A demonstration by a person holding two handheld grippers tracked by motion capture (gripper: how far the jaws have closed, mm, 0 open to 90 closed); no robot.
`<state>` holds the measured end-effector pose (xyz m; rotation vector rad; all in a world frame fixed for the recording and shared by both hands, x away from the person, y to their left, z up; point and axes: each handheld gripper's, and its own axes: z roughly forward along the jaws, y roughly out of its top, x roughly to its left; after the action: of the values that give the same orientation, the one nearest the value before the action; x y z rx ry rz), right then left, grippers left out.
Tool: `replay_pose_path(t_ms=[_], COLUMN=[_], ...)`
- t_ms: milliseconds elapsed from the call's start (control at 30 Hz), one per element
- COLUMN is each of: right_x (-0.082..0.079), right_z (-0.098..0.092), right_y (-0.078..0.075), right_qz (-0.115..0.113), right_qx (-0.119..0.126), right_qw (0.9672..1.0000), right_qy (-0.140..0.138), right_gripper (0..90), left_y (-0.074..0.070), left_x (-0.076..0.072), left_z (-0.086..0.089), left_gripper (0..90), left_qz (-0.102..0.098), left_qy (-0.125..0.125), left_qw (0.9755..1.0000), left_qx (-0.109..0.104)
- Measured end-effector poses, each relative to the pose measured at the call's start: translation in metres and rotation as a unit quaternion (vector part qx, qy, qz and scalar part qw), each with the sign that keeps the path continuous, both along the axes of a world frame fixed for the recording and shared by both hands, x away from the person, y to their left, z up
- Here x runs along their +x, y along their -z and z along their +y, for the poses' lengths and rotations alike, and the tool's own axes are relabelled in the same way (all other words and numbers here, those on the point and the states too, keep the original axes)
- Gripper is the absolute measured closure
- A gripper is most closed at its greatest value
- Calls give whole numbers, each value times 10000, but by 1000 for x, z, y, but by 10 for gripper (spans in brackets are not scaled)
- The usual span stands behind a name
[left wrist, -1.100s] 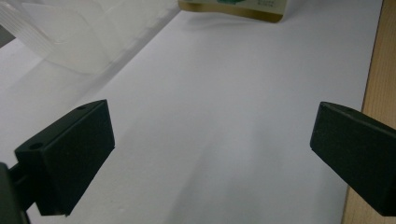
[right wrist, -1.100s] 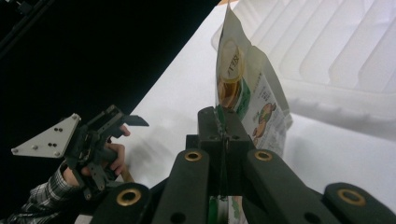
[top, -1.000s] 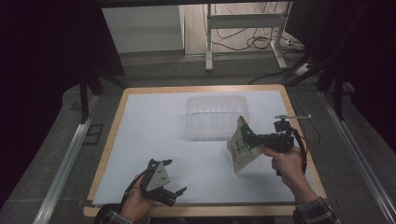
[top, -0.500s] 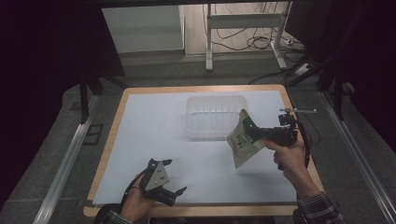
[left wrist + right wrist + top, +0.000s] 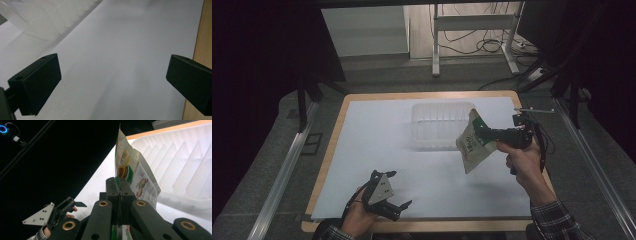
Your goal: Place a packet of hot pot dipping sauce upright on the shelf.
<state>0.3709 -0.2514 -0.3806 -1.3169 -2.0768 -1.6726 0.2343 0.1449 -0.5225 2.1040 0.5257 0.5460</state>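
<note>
Black jaws of my left gripper (image 5: 388, 199) stand wide apart with nothing between them; in the left gripper view only the white mat (image 5: 130, 50) lies between them. That hand (image 5: 357, 217) rests low at the near edge of the table (image 5: 329, 150), the gripper pointing across the mat. Further right sits the clear tray (image 5: 437, 122). Just beside the tray's right end, my right gripper (image 5: 481, 131) pinches the pouch (image 5: 471, 147) by its top edge, jaws closed tight on it. The right hand (image 5: 522, 160) is raised, forearm angled in from the bottom right, and the pouch hangs tilted, clear of the mat.
</note>
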Motion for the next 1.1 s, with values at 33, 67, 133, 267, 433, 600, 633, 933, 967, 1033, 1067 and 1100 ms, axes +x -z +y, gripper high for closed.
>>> replay_pose_path(t_ms=[33,67,133,267,433,600,633,933,967,1033,1067,1100], right_x=[1,2,4,10,18,25,27,41,43,46,47,48], right_z=[0,0,1,1,2,4,4,4,5,6,6,7], right_y=[-2,-3,-6,-13,-20,-25,-25,-28,-28,-29,-29,-29], right_qz=[-7,-17,-49,-96,-188,-256,-281,-253,-277,-263,-255,-249], right_qx=[13,23,38,31,-8,-95,-104,-123,-128,-132,-115,-94], right_qw=[10000,10000,10000,9999,9996,9991,9989,9981,9978,9977,9977,9976], right_qy=[-4,10,25,96,205,330,362,542,582,612,623,644], right_gripper=[891,892,891,891,891,891,891,892,891,892,891,892], left_y=[0,0,0,0,0,0,0,0,0,0,0,0], left_x=[0,0,0,0,0,0,0,0,0,-1,-1,-1], left_z=[0,0,0,0,0,0,0,0,-1,-1,-1,-1], left_gripper=[0,0,0,0,0,0,0,0,0,0,0,0], left_qz=[-3,-4,-4,-6,-1,3,2,2,2,-3,-4,-5], left_qy=[2,2,0,1,0,1,1,4,14,24,23,22], left_qw=[10000,10000,10000,10000,10000,10000,10000,10000,10000,10000,10000,10000], left_qx=[2,6,6,11,9,17,15,22,21,46,47,41])
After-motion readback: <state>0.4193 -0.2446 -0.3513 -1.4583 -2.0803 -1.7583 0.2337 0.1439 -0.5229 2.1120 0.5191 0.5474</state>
